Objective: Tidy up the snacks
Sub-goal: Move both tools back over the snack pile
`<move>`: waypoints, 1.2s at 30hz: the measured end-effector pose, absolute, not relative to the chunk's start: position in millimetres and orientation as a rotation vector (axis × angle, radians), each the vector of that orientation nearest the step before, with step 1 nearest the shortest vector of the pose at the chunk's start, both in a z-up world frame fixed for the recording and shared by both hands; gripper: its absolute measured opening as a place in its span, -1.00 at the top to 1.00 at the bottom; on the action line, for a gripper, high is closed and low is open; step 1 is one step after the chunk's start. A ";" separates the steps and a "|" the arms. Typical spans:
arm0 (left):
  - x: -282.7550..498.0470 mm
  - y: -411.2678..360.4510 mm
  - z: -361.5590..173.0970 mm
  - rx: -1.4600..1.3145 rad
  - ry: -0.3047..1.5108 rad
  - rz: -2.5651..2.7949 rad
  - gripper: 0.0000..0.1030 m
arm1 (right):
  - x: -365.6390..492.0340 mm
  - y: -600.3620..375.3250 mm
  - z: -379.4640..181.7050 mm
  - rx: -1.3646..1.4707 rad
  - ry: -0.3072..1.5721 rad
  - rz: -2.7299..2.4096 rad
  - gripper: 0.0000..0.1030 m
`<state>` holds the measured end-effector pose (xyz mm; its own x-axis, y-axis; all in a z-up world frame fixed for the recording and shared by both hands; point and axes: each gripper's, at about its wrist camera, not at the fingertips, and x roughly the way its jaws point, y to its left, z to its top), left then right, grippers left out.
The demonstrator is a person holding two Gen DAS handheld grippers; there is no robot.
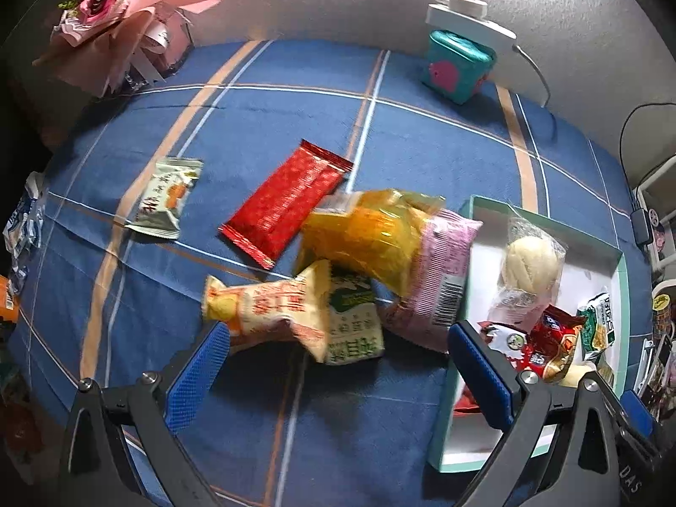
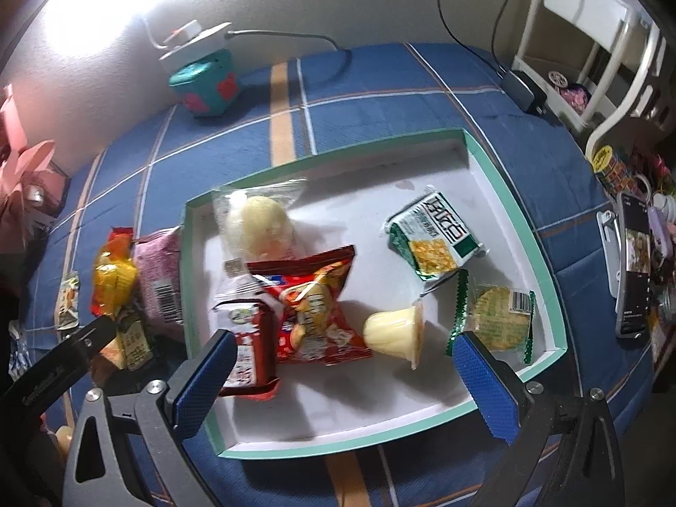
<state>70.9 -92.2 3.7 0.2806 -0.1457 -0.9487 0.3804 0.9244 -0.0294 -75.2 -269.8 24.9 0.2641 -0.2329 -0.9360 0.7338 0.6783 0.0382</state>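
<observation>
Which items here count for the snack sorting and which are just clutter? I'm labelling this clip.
Job:
- white box with teal rim
- red foil packet
- yellow plastic bag
- pink wrapped pack
- green-and-white small packet
- orange-and-cream packet
- both open grippers, left and right

Lying about:
- teal cube tin
- pink paper bouquet
- black charger
- phone

The tablecloth (image 1: 262,97) is woven cloth, matt, blue with thin stripes. The box (image 2: 498,169) looks like matt card, white inside with a teal rim. The red wrapper (image 1: 287,203) is glossy foil-like film, and the yellow packet (image 1: 363,232) shiny, crinkled plastic. The bun's wrapper (image 2: 253,219) is clear glossy film. The jelly cup (image 2: 397,331) is smooth translucent plastic. Both grippers' pads (image 1: 198,376) (image 2: 486,376) are blue and finely textured, on matt dark frames with bright metal screws.
</observation>
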 end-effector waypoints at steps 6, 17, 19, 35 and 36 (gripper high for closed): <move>91.2 -57.7 16.2 0.241 1.186 -0.290 -0.99 | -55.8 -232.2 32.9 0.484 1.124 -0.610 -1.00; 130.0 35.4 25.8 0.130 1.170 -0.126 -0.99 | -9.2 -168.2 33.9 0.425 1.137 -0.474 -1.00; 134.4 48.5 25.2 0.096 1.178 -0.102 -0.99 | -2.4 -160.1 32.9 0.423 1.135 -0.461 -1.00; 145.7 32.9 -15.3 0.009 1.326 -0.184 -0.99 | 34.2 -152.0 -7.8 0.425 1.189 -0.442 -1.00; 145.1 28.1 -17.3 0.012 1.329 -0.197 -0.99 | 35.4 -153.6 -10.5 0.426 1.189 -0.443 -1.00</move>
